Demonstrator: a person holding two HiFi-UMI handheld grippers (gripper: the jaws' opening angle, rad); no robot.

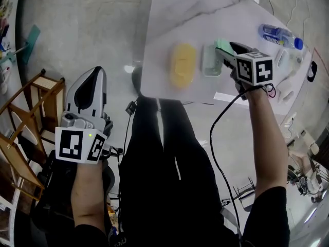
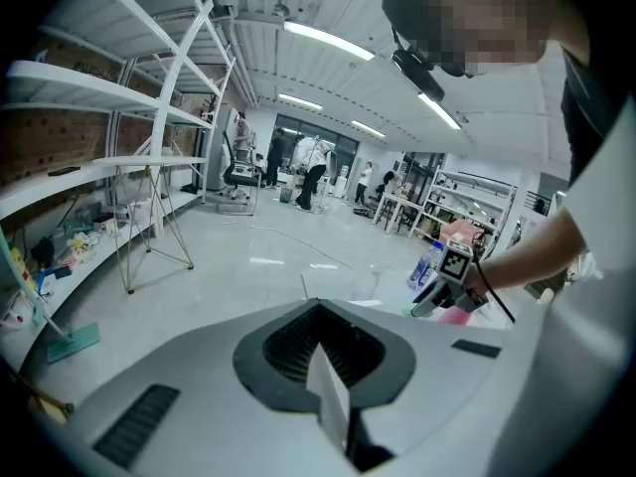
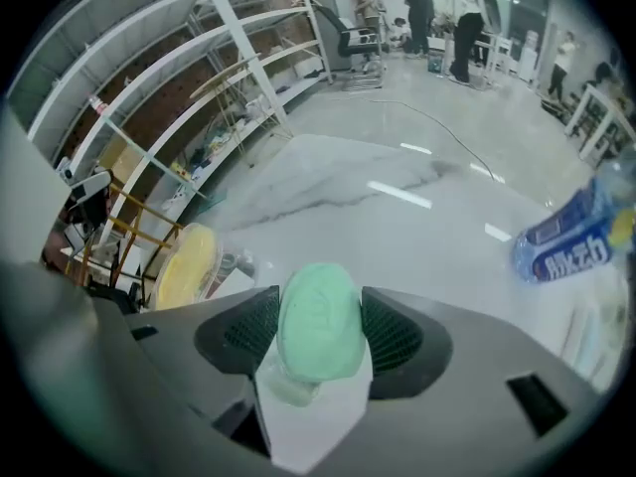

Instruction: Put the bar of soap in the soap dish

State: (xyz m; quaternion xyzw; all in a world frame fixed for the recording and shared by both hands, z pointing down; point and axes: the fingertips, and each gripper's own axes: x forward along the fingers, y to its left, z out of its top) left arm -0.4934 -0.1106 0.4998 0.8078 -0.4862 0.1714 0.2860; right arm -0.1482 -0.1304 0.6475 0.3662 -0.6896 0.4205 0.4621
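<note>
Right gripper clamped on the soap; green oval bar filled the gap between the 2 dark pads, touching both, its upper end sticking out past them; a pale translucent smear sat under the bar, could not tell what it was. Soap was not in the dish; in the head view the bar hung over the table just right of the dish, apart from it. Dish was yellow, oval, flat on the table near its front edge, with nothing in it; in the right gripper view it lay to the left of the jaws and below them. Bottle, clear with a blue label, lay on its side on the table, well right of the dish, beyond the gripper. Left gripper was off the table, well apart from the dish, down and to the left of it in the head view, beside the person's black trousers; its jaws stood together with nothing between them. 1 black cable ran from the right gripper down past the table edge.
</note>
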